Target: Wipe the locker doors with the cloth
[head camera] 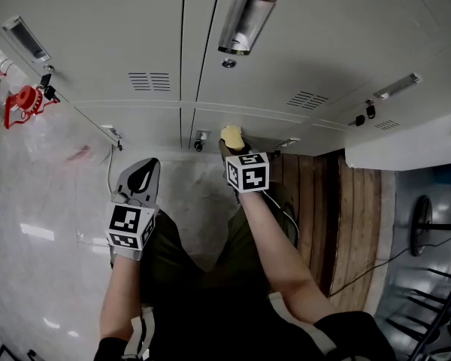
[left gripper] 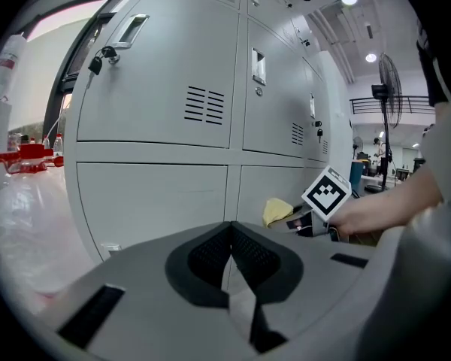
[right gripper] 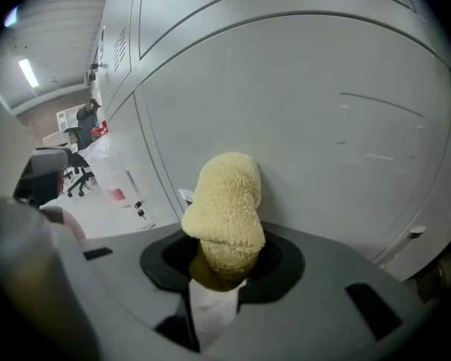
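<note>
Pale grey locker doors (head camera: pixel 301 43) fill the background, and the fluffy yellow cloth (right gripper: pixel 225 201) is bunched against a lower-row door, near that door's left edge. The right tool (right gripper: pixel 224 265) has its jaws clamped on the cloth's lower end, holding it up to the metal. The left tool (left gripper: pixel 229 250), jaws together with nothing between them, hangs back from the doors further left, near a clear plastic bag (left gripper: pixel 22 232).

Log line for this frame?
right gripper: shut on yellow cloth | held at lower locker door | left gripper: shut, empty
</note>
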